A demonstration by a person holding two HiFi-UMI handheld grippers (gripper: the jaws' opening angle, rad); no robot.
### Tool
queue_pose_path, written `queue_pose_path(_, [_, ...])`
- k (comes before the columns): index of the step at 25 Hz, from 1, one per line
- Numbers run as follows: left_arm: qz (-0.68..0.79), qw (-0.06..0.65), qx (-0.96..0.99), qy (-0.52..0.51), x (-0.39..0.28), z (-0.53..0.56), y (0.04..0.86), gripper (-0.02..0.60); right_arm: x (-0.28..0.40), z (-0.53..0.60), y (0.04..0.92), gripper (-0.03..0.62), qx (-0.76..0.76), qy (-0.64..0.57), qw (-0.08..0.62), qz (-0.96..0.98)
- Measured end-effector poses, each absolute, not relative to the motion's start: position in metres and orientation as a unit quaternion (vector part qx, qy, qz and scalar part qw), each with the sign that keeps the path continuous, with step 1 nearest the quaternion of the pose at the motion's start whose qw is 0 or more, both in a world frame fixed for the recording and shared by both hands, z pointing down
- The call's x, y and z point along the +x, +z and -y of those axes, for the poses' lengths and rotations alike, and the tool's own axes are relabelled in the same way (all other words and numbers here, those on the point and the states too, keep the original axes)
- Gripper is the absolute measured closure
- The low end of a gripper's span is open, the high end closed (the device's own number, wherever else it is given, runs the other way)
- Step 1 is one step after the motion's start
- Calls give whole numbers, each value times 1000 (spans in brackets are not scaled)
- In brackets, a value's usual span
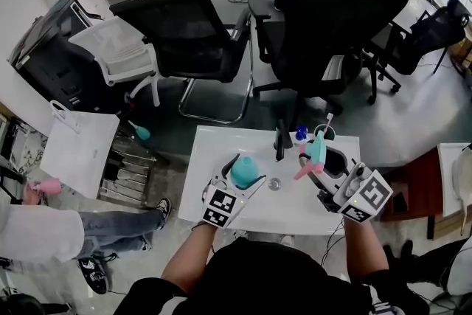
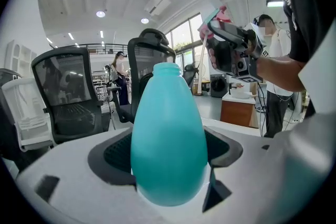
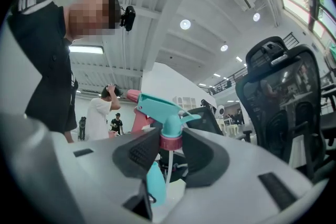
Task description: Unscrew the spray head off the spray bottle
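spray bottle [image 1: 245,172], spray head [image 1: 316,151], chairs [image 1: 184,33] behind table [image 1: 289,214]

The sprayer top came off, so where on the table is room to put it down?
Bare: the white table's left strip beside the left gripper, and its near edge between the grippers. Crowded: the far edge, where a black object and a blue-capped thing stand near the right gripper.
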State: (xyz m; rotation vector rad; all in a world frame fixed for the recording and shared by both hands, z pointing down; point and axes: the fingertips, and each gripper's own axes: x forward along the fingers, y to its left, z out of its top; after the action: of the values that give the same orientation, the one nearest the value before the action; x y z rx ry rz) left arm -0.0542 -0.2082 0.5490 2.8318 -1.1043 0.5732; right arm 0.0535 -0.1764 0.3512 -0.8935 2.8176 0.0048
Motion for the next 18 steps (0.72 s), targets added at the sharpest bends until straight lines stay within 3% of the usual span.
queue_pose_path(18, [356, 4, 919, 170, -45, 211, 533, 189, 69, 180, 445, 457, -395, -61, -34, -916])
